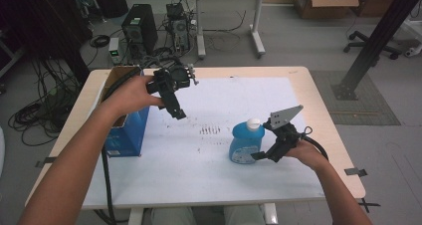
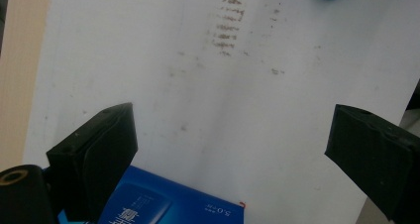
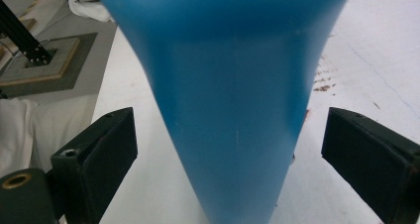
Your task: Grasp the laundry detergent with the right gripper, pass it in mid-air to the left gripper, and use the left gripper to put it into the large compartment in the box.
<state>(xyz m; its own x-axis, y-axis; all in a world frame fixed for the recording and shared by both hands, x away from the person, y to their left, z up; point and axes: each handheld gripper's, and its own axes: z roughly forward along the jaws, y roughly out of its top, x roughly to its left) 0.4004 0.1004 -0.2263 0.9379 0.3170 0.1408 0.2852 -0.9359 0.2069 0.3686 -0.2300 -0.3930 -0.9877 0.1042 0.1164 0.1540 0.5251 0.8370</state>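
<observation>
A blue bottle (image 1: pixel 245 144) with a white cap (image 1: pixel 254 124) stands upright on the white mat (image 1: pixel 209 150), right of centre. My right gripper (image 1: pixel 260 156) is at the bottle's right side, low down. In the right gripper view the bottle (image 3: pixel 228 85) rises between the wide-apart jaws of the right gripper (image 3: pixel 228 149), and neither jaw touches it. My left gripper (image 1: pixel 175 110) hangs above the mat's left part, pointing down, next to a blue box (image 1: pixel 127 130). The left gripper (image 2: pixel 230 149) is open with nothing between its jaws, and the box (image 2: pixel 168 204) lies just below them.
Brown smudges (image 1: pixel 210 130) mark the mat between the box and the bottle. The wooden table (image 1: pixel 328 130) ends close to the right of my right hand. On the floor behind stand computer towers (image 1: pixel 140 28), a desk (image 1: pixel 229 16) and a black frame post (image 1: pixel 378 41).
</observation>
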